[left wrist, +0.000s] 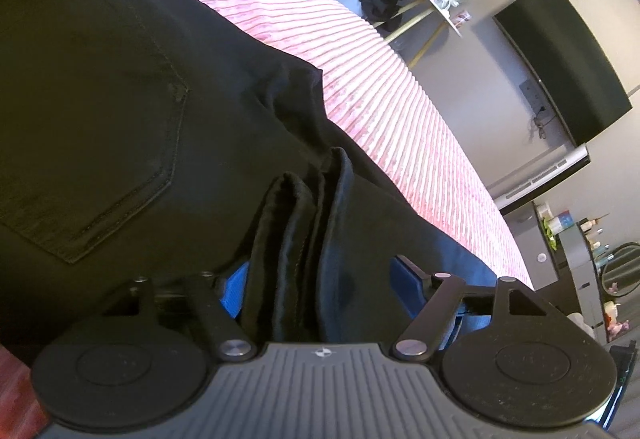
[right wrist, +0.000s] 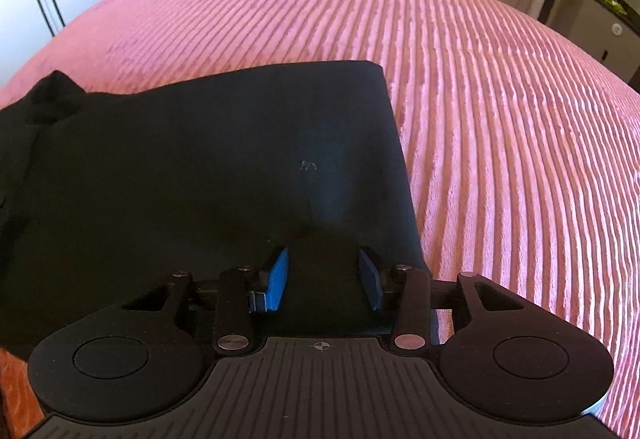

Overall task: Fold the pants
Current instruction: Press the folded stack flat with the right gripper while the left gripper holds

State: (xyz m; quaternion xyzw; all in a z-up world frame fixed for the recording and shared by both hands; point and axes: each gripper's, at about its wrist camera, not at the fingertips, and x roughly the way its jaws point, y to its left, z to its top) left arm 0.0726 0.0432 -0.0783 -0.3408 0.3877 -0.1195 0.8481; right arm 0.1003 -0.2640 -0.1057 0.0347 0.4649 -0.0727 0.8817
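Black pants [right wrist: 208, 167] lay folded on the pink bed [right wrist: 500, 127], the left tool [left wrist: 320, 275] clamped on a bunched stack of hems, the right tool [right wrist: 322, 275] spread over soft, limp cloth best gripped at its layered edges.

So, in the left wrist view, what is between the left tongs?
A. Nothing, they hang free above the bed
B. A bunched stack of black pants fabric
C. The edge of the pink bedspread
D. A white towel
B: folded layers of the black pants stand between the blue pads of the left tongs, while the pink bedspread lies beyond them.
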